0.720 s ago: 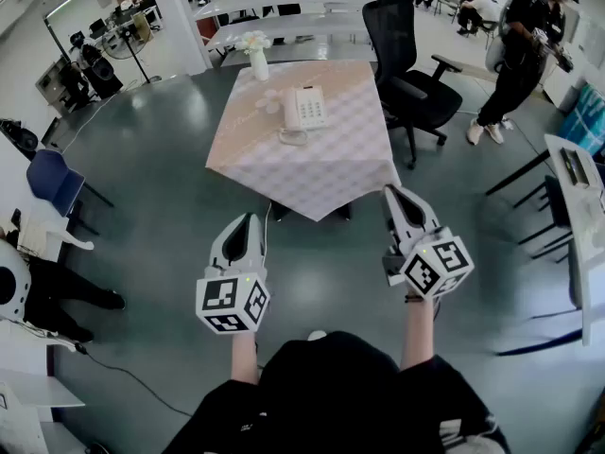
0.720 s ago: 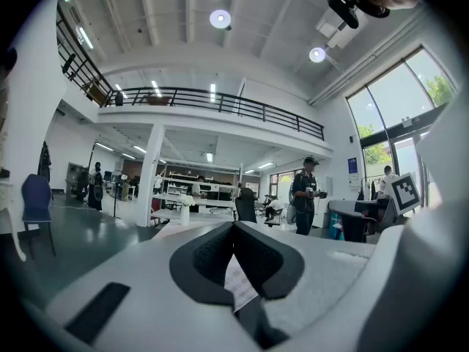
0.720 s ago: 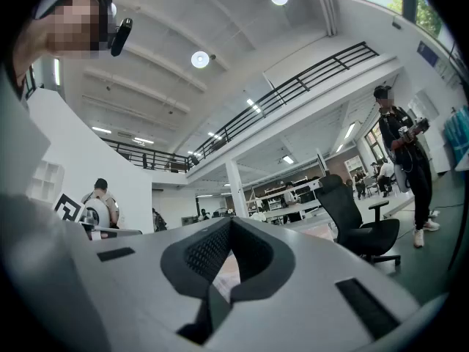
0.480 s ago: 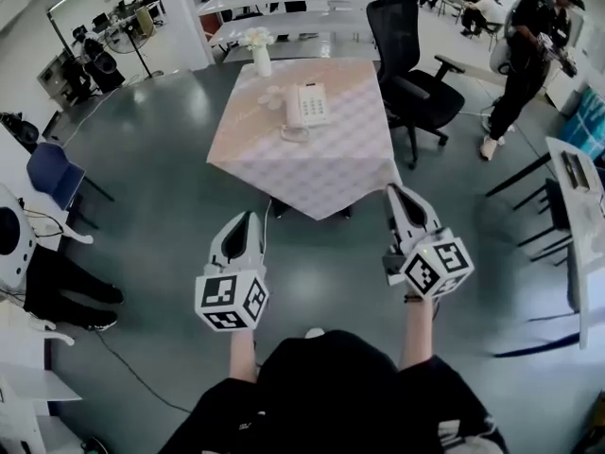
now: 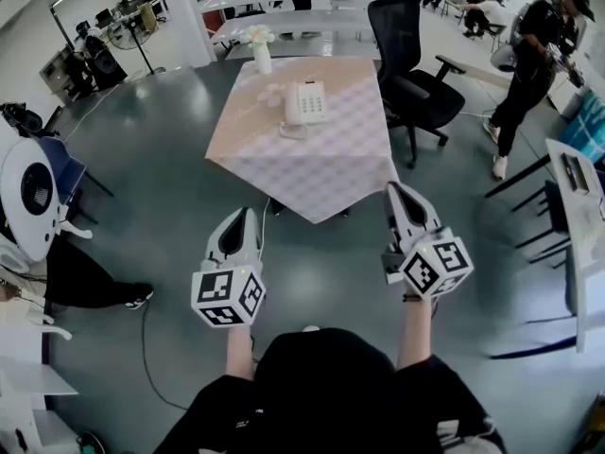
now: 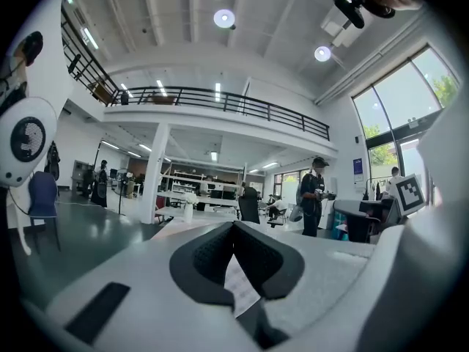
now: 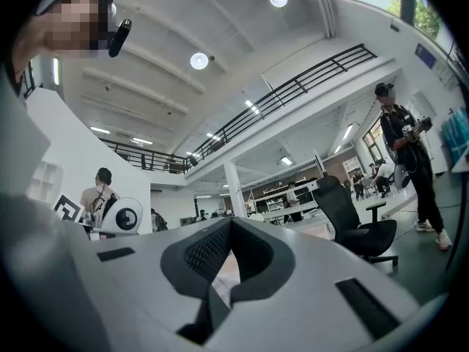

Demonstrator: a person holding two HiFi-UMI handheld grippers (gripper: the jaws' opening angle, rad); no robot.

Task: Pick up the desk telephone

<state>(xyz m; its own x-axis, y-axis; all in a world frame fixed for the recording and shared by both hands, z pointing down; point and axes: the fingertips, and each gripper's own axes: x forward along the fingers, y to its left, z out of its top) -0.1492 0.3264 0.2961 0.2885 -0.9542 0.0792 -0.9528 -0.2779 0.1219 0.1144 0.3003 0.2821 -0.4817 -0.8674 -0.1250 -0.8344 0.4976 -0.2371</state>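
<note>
Left tongs and right tongs are both clenched shut with nothing between them. Both gripper views show the dark pads pressed together and only the room beyond. They're held out level over the grey floor, on the near side of the square desk with the pale checked cloth, and well apart from it.

The white push-button desk telephone sits towards the far side of that desk, roughly centred. Something small and white lies just in front of it, maybe its cord, I can't tell. A white vase of pale flowers stands at the far left corner, near the telephone but not touching it.

What I'd worry about from here:
- Reaching in with the tongs shut would just shove the telephone across the cloth, so they need to open first.
- The handset probably only rests on the base. Grab the base alone and tilt it, and the handset could slide off.
- Smooth plastic is likely slippery, so a shallow pinch could let go.
- Snagging the cloth could drag it and tip the vase.
- The black office chair crowds the far right side.
</note>
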